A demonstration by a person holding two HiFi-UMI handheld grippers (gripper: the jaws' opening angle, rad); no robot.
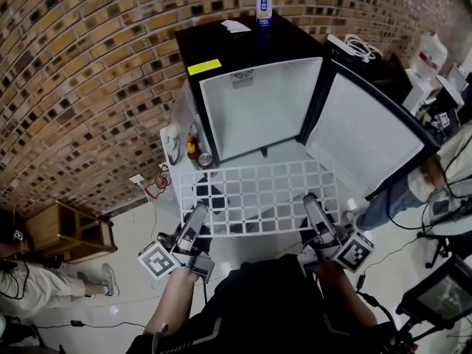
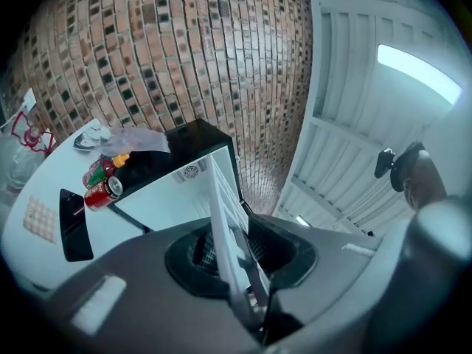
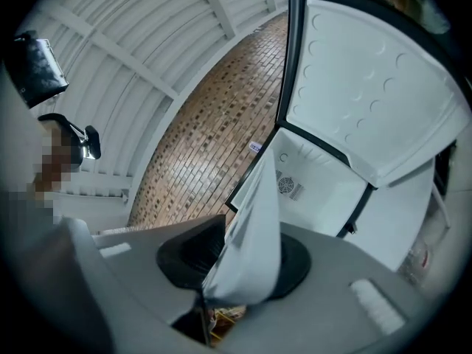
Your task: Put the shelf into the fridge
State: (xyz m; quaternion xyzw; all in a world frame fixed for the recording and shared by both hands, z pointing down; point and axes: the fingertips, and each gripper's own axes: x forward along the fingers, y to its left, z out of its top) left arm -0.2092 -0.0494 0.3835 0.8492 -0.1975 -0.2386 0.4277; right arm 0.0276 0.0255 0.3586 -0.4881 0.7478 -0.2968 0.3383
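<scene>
A white wire-grid shelf (image 1: 258,194) is held level in front of the open black mini fridge (image 1: 258,105), whose white inside is bare. My left gripper (image 1: 198,214) is shut on the shelf's near edge at its left end. My right gripper (image 1: 311,203) is shut on the same edge at its right end. In the left gripper view the shelf (image 2: 225,227) runs edge-on between the jaws of the left gripper (image 2: 247,286) toward the fridge (image 2: 177,190). In the right gripper view the shelf (image 3: 254,227) rises from the right gripper (image 3: 221,286) toward the fridge opening (image 3: 310,183).
The fridge door (image 1: 369,135) stands swung open to the right. A can (image 1: 263,7) and a power strip (image 1: 354,48) sit on the fridge top. Cans and a bottle (image 1: 195,150) lie left of it. A wooden stool (image 1: 70,231) and a person (image 1: 29,271) are at left.
</scene>
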